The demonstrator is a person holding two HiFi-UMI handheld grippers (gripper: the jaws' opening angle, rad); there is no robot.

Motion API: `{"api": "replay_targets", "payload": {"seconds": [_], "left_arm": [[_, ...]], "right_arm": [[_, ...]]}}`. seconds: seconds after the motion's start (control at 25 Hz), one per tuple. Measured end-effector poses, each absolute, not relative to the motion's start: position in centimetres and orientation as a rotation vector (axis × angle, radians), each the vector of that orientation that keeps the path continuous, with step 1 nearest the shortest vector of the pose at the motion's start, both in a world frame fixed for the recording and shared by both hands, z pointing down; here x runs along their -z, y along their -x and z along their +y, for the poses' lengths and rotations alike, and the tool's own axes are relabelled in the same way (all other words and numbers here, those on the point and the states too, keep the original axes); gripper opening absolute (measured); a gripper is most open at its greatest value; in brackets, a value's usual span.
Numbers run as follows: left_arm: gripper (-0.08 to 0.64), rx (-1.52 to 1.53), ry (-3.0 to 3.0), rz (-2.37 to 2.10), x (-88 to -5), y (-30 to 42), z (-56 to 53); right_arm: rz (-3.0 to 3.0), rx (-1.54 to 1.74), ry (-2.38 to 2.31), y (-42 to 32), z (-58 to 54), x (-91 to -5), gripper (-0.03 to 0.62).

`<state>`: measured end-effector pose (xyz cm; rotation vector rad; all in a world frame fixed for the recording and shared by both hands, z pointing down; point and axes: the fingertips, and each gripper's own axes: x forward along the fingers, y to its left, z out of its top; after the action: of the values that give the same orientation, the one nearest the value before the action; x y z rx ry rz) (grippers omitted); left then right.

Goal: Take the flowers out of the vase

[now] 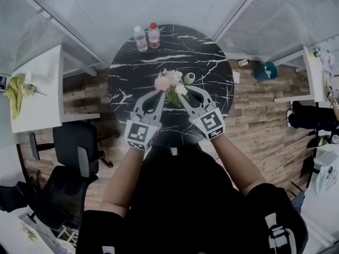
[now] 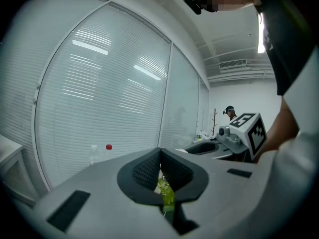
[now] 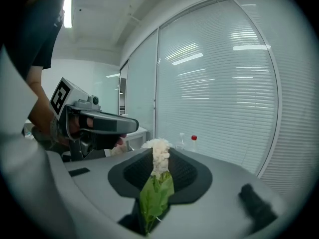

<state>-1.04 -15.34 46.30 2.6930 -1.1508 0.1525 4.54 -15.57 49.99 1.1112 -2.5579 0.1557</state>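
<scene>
Flowers (image 1: pixel 170 82) are bunched over the middle of the round black marble table (image 1: pixel 132 62), and both tools meet at them from the near side.

On the left, the left gripper (image 1: pixel 160 93) has its jaws drawn together on a green stem (image 2: pixel 165 190), which shows in the narrow slot between the ribbed pads. From the head view a pink bloom (image 1: pixel 161 83) sits right at its tip, so that is probably the flower it holds. To the right, the right gripper (image 1: pixel 183 96) is clamped on a white flower (image 3: pixel 159 156). The head stands up between the pads and a broad leaf (image 3: pixel 155 195) hangs below them. Just beyond its tip is a small green vessel (image 1: pixel 189 78), which is likely the vase. Whether any stems are in it I cannot tell from here.

These will handle as light, soft things — thin stems that bend and kink, petals that crush or shed under a hard pinch. The best hold is on the stem below the head, not on the bloom, with only enough squeeze to stop it slipping. The white one looks gripped rather high, close to the petals. A straight lift along the stem's line should clear the vase mouth without tipping so light a vessel.
</scene>
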Motion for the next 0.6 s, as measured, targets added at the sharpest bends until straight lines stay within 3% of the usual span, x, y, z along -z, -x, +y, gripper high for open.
{"api": "replay_targets", "payload": {"seconds": [0.6], "left_arm": [[0.012, -0.257, -2.554, -1.174, -54.6, 4.4, -14.4]], "right_arm": [[-2.477, -0.24, -0.956, -1.0, -14.6, -58.3, 0.098]]}}
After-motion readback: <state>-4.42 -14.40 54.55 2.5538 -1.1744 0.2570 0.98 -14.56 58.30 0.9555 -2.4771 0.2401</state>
